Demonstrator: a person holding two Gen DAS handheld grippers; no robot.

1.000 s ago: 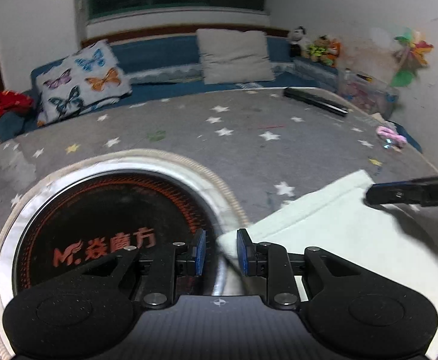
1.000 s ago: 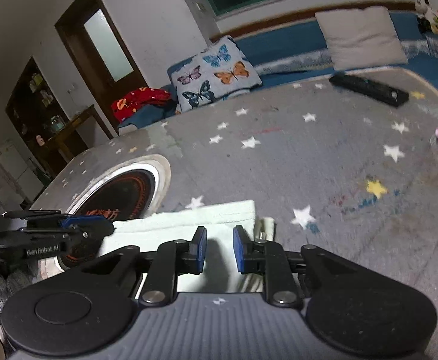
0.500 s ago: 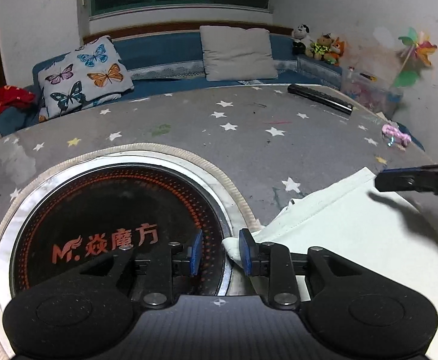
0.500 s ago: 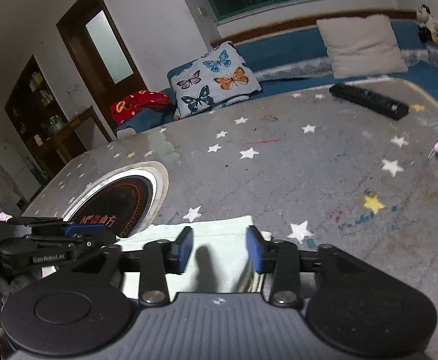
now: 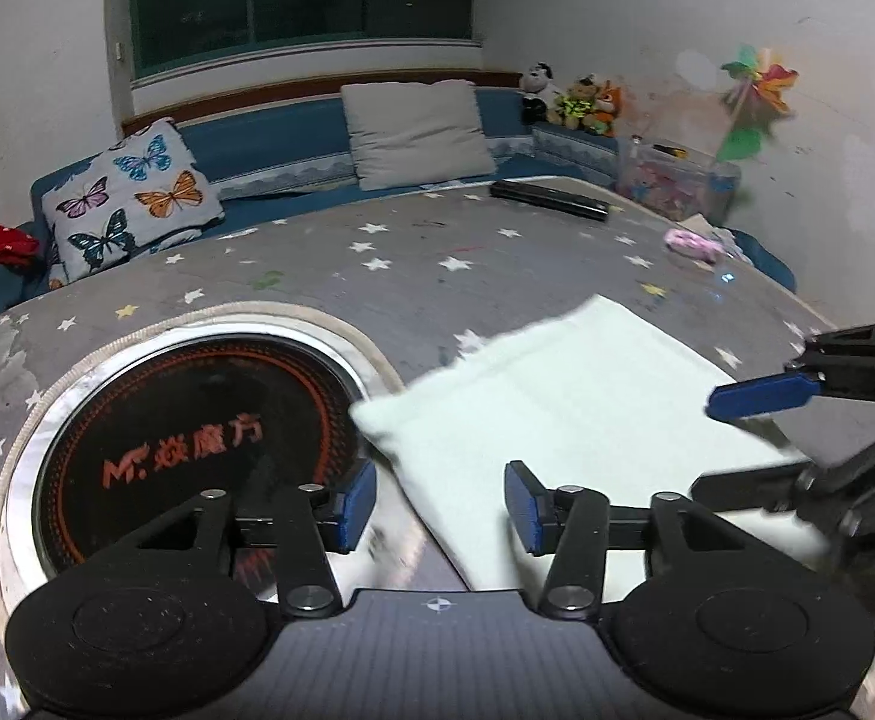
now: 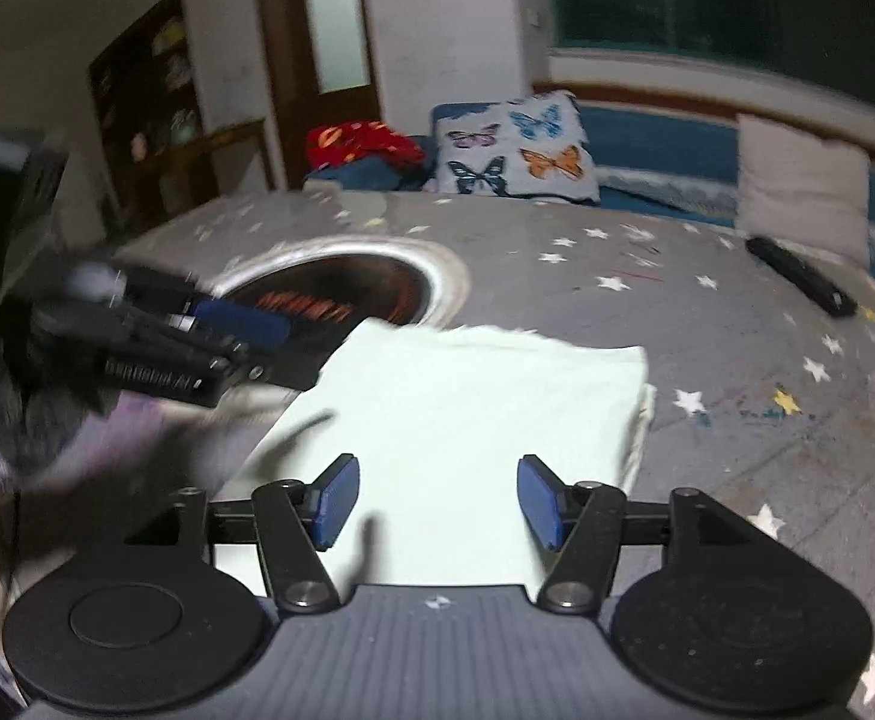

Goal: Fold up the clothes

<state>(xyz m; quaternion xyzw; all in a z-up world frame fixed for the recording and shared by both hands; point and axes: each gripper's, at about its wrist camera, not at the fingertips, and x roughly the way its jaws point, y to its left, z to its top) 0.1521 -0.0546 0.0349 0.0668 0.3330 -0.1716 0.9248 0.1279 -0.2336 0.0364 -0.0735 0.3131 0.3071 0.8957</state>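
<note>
Folded pale-green cloth (image 5: 563, 402) lies flat on a grey table cover (image 5: 413, 282) printed with small white stars. One corner of the cloth reaches over the rim of a round black cooktop (image 5: 197, 438) set into the table, which carries orange lettering.

The left gripper (image 5: 440, 504) hovers low over the near edge of the cloth with its blue-padded jaws spread wide, grasping nothing. The right gripper (image 6: 437, 501) is likewise released, jaws wide apart above the cloth's near side, with the fabric showing between its fingers. In the right wrist view the left gripper appears at the left as a motion-blurred dark shape, beside the cooktop.

Farther back on the table lie a long black remote control (image 5: 548, 199) and a small pink object (image 5: 692, 242). Beyond the table stand a blue bench with a butterfly-print cushion (image 5: 128, 198) and a plain grey cushion (image 5: 416, 132). Red fabric (image 6: 362, 141) is heaped at the bench's end, near a dark wooden door (image 6: 323, 60).
</note>
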